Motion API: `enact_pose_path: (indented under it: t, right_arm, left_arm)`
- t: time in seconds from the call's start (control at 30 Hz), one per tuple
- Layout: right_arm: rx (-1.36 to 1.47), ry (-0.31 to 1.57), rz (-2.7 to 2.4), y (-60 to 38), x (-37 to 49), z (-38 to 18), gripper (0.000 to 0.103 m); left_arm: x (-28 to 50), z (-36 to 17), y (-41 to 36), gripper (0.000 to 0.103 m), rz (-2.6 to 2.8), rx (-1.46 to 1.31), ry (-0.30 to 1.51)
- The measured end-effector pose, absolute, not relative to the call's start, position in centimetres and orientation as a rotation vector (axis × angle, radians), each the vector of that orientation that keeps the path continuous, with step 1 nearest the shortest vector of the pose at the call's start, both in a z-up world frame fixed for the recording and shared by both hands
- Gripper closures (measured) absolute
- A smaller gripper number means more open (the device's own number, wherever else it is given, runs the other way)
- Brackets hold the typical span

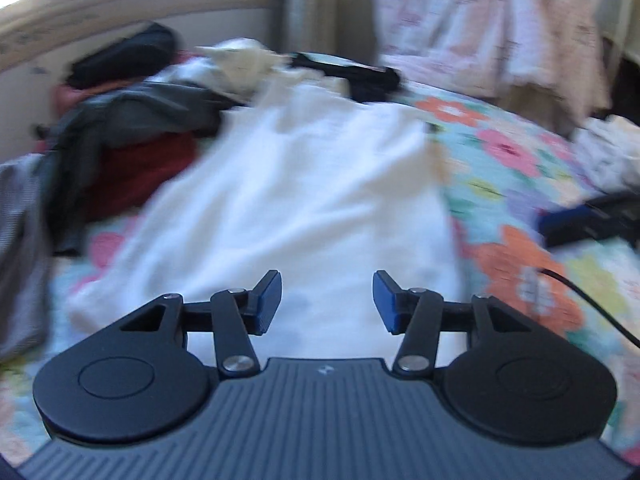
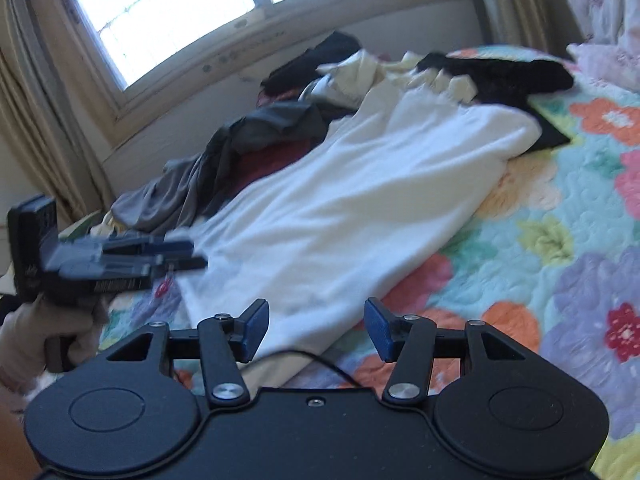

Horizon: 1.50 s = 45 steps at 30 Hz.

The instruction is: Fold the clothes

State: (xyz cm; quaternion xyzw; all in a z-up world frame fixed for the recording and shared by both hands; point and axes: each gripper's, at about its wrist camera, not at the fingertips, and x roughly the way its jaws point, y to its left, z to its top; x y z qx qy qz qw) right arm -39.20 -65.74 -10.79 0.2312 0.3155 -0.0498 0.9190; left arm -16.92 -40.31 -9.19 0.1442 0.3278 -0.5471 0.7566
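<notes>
covering the bed is a floral quilt (image 2: 560, 208), bright flowers on pale blue. lying on it lengthwise is a white garment (image 2: 352, 208), spread mostly flat, far end bunched near a black item (image 2: 520, 76). beside the white garment on the window side sits a pile of clothes (image 2: 240, 140): grey on top, dark red under it, cream and black pieces further back. window (image 2: 160, 8) behind the pile, curtains either side. pink patterned fabric (image 1: 480, 20) hangs at the far right in the left wrist view. left gripper (image 1: 327, 302) hovers over the near end of the white garment, jaws spread apart, nothing between them. right gripper (image 2: 316, 330) is by the near corner of the garment, jaws also apart and empty. a gloved hand (image 2: 36, 336) holds the left tool. thin black cable (image 2: 320, 364) crosses the quilt near the right gripper. frames blurry.
</notes>
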Motion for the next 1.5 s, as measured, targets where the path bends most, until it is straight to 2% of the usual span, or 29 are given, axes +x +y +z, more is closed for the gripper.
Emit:
enact_pose_path:
  t: [0.33, 0.47, 0.67, 0.7, 0.73, 0.77, 0.87, 0.97, 1.03, 1.07, 1.1, 1.17, 1.2, 1.23, 1.27, 1.3, 1.5]
  right_arm:
    - [0.454, 0.602, -0.213, -70.1, -39.2, -11.6, 0.044]
    - [0.547, 0.585, -0.201, -75.9, -37.5, -11.3, 0.044]
    - [0.768, 0.593, -0.166, -84.4, -33.8, -13.3, 0.043]
    - [0.781, 0.604, -0.179, -85.6, -33.0, -13.7, 0.043]
    - [0.79, 0.615, -0.194, -86.6, -32.4, -14.2, 0.043]
    - [0.799, 0.618, -0.215, -87.6, -31.9, -14.8, 0.043]
    - [0.867, 0.601, -0.251, -90.3, -30.9, -16.7, 0.043]
    - [0.944, 0.562, -0.261, -92.2, -30.1, -18.5, 0.043]
    - [0.987, 0.536, -0.254, -93.2, -29.3, -19.4, 0.043]
    - [0.993, 0.531, -0.255, -93.4, -28.7, -19.8, 0.042]
    - [0.995, 0.532, -0.257, -93.6, -28.0, -20.2, 0.042]
    - [0.984, 0.548, -0.256, -93.8, -26.4, -20.9, 0.041]
    - [0.957, 0.554, -0.252, -93.6, -25.5, -21.1, 0.041]
    - [0.907, 0.558, -0.248, -93.1, -24.6, -21.1, 0.048]
    - [0.838, 0.564, -0.247, -92.6, -23.8, -20.9, 0.088]
    - [0.78, 0.555, -0.25, -92.1, -23.4, -20.3, 0.093]
    - [0.639, 0.363, -0.261, -92.0, -26.8, -13.1, 0.097]
  left_arm:
    - [-22.3, -13.6, -44.9, 0.039, -1.338, 0.554, 0.795]
    - [-23.9, -14.9, -44.8, 0.035, -1.372, 0.635, 0.731]
    - [-23.6, -15.8, -45.1, 0.033, -1.372, 0.672, 0.735]
    - [-23.5, -15.6, -45.1, 0.047, -1.373, 0.672, 0.734]
    - [-23.5, -15.5, -45.0, 0.087, -1.372, 0.704, 0.716]
    - [-23.4, -15.2, -45.1, 0.09, -1.387, 0.734, 0.693]
    - [-22.7, -14.8, -45.1, 0.09, -1.419, 0.748, 0.7]
    - [-21.8, -15.0, -45.9, 0.076, -1.401, 0.712, 0.77]
    - [-21.7, -15.1, -46.4, 0.046, -1.425, 0.686, 0.805]
    - [-21.8, -15.4, -46.6, 0.039, -1.443, 0.675, 0.811]
    - [-21.9, -15.7, -46.8, 0.027, -1.462, 0.667, 0.813]
    - [-22.3, -16.4, -47.1, 0.025, -1.49, 0.686, 0.775]
    - [-22.7, -16.6, -47.2, 0.044, -1.495, 0.726, 0.719]
    - [-22.9, -16.4, -47.3, 0.077, -1.486, 0.763, 0.668]
    - [-22.4, -15.9, -47.3, 0.095, -1.485, 0.761, 0.665]
    - [-21.8, -15.4, -47.2, 0.097, -1.49, 0.745, 0.68]
    - [-20.7, -12.6, -46.0, 0.097, -1.593, 0.588, 0.78]
